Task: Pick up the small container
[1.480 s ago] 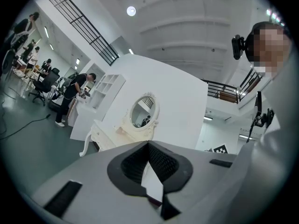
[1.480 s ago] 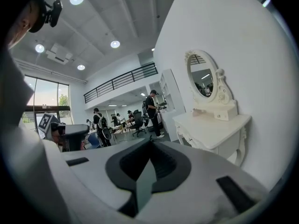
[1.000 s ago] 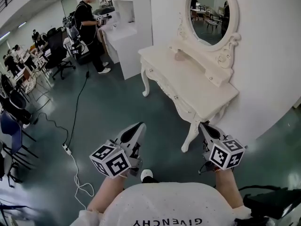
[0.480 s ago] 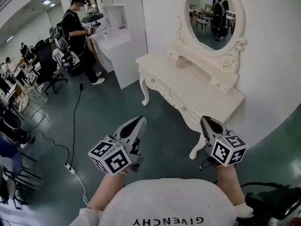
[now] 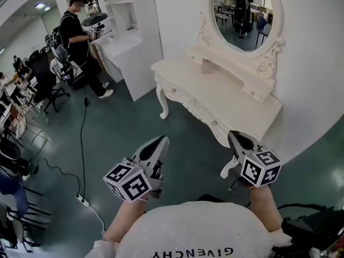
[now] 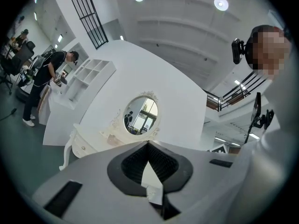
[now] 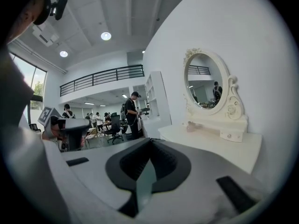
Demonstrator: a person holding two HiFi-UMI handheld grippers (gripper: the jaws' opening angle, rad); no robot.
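Note:
The small container (image 5: pixel 206 65) is a little pinkish thing on the white dressing table (image 5: pixel 236 98), by the foot of the oval mirror (image 5: pixel 242 12). It also shows in the right gripper view as the container (image 7: pixel 191 125), and faintly in the left gripper view as the container (image 6: pixel 113 137). Both grippers hang over the floor short of the table, well apart from the container. My left gripper (image 5: pixel 161 140) is shut and holds nothing; its tips (image 6: pixel 148 144) meet. My right gripper (image 5: pixel 232 135) is shut and empty too, with closed tips (image 7: pixel 150 140) beside the table's front corner.
A person (image 5: pixel 75 31) stands at a white shelf unit (image 5: pixel 131 36) at the back left. A black cable (image 5: pixel 81 138) runs over the green floor to a power strip (image 5: pixel 83 200). Office chairs (image 5: pixel 43 82) and more people fill the far left. A white wall backs the table.
Both grippers and the head have moved toward the dressing table, which now sits closer and more central. The standing person has slid leftward in view. Both grippers stay shut.

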